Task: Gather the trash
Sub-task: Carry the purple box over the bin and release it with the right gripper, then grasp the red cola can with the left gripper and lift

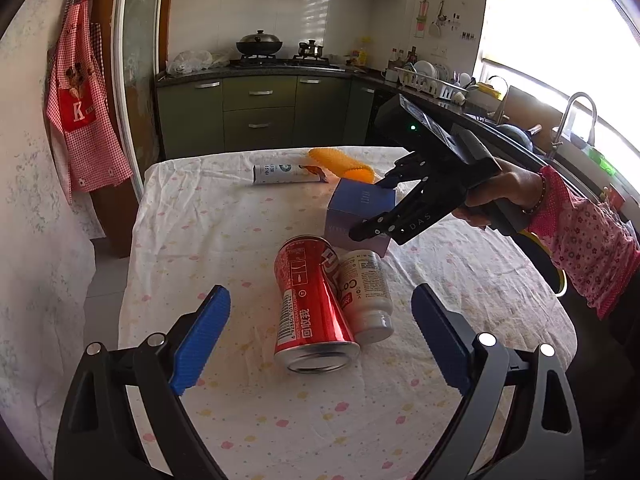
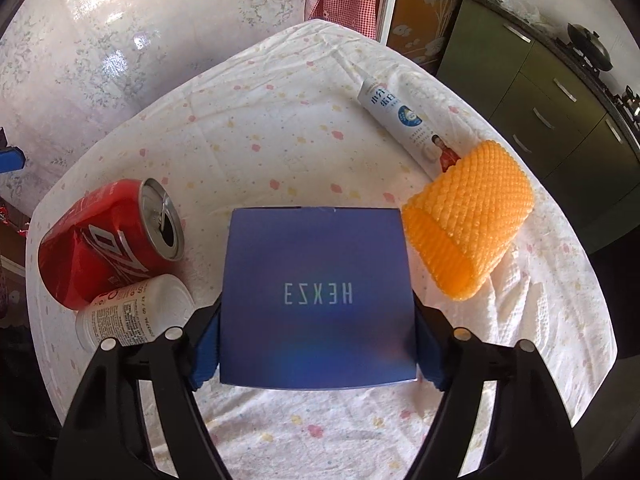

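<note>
The right gripper [image 2: 318, 344] has its jaws set against both sides of the blue box [image 2: 318, 296], which stands on the cloth-covered bench [image 2: 280, 128]. The left gripper [image 1: 320, 336] hovers with jaws wide apart and nothing between them, above the red can [image 1: 310, 308] lying against a white bottle [image 1: 366, 294]. Far from them lie a white tube [image 2: 400, 120] and an orange foam sleeve [image 2: 468, 216].

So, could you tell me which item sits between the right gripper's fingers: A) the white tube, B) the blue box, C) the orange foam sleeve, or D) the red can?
B: the right gripper straddles the blue box, its blue pads at the box's two sides, while the red can lies off to one side.
</note>
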The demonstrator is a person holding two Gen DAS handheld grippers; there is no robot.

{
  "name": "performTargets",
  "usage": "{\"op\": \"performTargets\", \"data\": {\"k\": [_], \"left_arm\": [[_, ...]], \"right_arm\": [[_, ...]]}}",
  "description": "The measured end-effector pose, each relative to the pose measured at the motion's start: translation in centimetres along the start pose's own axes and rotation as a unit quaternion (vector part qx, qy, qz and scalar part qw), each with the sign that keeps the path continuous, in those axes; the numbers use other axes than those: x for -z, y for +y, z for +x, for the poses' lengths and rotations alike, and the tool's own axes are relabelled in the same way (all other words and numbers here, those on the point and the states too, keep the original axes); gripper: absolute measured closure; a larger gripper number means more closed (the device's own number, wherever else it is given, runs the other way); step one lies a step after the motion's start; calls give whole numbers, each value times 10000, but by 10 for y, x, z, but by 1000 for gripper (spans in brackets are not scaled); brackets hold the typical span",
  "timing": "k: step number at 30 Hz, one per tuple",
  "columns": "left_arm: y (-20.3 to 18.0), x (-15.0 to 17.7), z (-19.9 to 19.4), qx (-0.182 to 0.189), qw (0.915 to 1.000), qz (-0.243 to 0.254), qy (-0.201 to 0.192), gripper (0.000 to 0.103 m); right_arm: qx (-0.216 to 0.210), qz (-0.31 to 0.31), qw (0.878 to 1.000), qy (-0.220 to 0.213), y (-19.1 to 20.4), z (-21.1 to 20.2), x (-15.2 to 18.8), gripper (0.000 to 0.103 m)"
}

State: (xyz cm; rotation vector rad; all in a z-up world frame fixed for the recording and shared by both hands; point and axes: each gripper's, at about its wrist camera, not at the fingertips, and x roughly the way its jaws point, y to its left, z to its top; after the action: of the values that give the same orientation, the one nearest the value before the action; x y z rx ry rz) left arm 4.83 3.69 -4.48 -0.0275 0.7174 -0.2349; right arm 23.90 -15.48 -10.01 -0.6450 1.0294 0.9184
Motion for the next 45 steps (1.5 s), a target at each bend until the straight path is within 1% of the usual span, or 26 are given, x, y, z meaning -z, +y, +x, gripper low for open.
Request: {"op": "performTargets", "data": {"k": [5, 9, 12, 15, 17, 19, 22, 25, 27, 28, 31, 32, 33, 35, 37, 40, 45], "left_arm": [[-5, -1, 1, 34, 10000, 53, 0, 12], [-13, -2, 3, 116, 9998, 159, 32, 12], [-22, -4, 5, 186, 9994, 289, 45, 12], [-30, -6, 7, 315, 9989, 352, 19, 12], [-35, -7, 10, 400, 9985, 377, 6, 12], [-38, -8, 13, 468, 9981, 402, 9, 12], [-45, -9, 20, 553, 9975, 443, 60, 12], [-51, -10, 28, 572, 9971, 467, 162, 12], [-56, -11, 32, 613, 9967, 476, 228, 12], [-59, -11, 33, 625, 9965, 502, 233, 12], [-67, -13, 34, 642, 9958, 613, 242, 12], [-70, -13, 34, 646, 9955, 642, 245, 12], [-71, -14, 34, 650, 9953, 664, 254, 12], [-75, -14, 34, 641, 9950, 717, 286, 12], [-78, -14, 35, 637, 9945, 773, 317, 12], [-79, -13, 37, 608, 9944, 794, 354, 11], [-74, -10, 44, 504, 9946, 768, 476, 11]], "right_arm": [[62, 147, 9995, -256, 7, -24, 19, 30], [221, 303, 9981, -490, 14, -53, 43, 30], [467, 630, 9948, -648, 11, -80, 71, 30], [750, 1240, 9865, -765, -2, -109, 114, 30], [982, 1768, 9760, -810, -16, -127, 151, 30], [1219, 2364, 9606, -805, -32, -141, 192, 29], [1640, 3308, 9262, -757, -59, -158, 260, 29], [2038, 4002, 8912, -633, -80, -163, 318, 29], [2246, 4305, 8730, -463, -92, -158, 348, 29], [2281, 4406, 8674, -388, -98, -154, 361, 29], [2415, 4468, 8613, -163, -110, -136, 384, 28], [2421, 4474, 8606, -241, -112, -133, 389, 27], [2366, 4556, 8575, -342, -115, -132, 395, 23], [2306, 4760, 8468, -565, -118, -135, 402, 21], [2304, 4836, 8411, -750, -114, -139, 404, 20], [2275, 4994, 8307, -936, -102, -145, 405, 20], [2270, 5071, 8238, -1125, -67, -153, 398, 19]]}}
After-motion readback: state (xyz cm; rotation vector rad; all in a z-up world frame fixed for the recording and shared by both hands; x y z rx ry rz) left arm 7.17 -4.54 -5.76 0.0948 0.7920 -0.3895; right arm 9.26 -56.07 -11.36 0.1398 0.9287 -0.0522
